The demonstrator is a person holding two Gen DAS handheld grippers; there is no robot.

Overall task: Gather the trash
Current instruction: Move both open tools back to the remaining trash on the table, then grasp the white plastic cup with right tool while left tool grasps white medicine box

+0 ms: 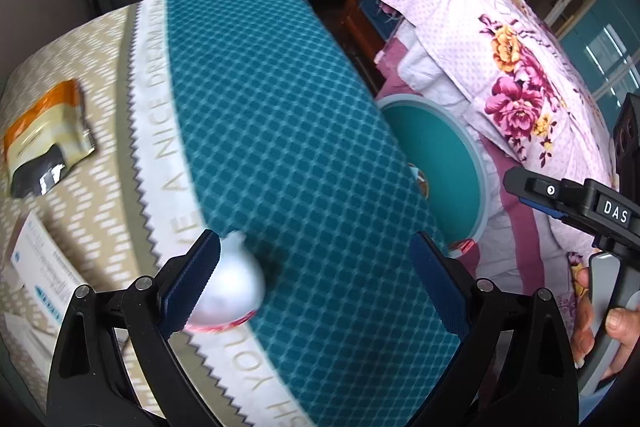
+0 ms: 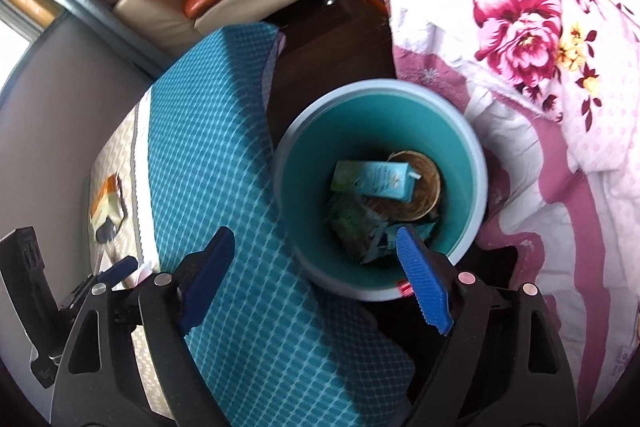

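**Trash bin half filled as two grippers hang over the worktop**

The right gripper (image 2: pixel 316 275) hangs over the teal bin (image 2: pixel 472 155) with its blue pads spread wide and nothing between them. Inside the bin lie a light-blue carton (image 2: pixel 376 179), a round brownish lid or bowl (image 2: pixel 424 195) and a crumpled green wrapper (image 2: pixel 352 223). The bin stands on the floor between the worktop (image 2: pixel 224 131), which is covered in a teal checked cloth, and a bed with a floral quilt (image 2: pixel 520 19).

Seen from the left wrist, the left gripper (image 1: pixel 316 283) also stands apart over the worktop's edge. A silvery, rounded piece of foil-like trash (image 1: pixel 232 287) touches its left pad; the other pad is well clear of it. Farther along the worktop lie an orange and cream packet (image 1: pixel 48 135) and a white printed box (image 1: pixel 40 267). A hand (image 1: pixel 600 323) holds the right gripper's handle.
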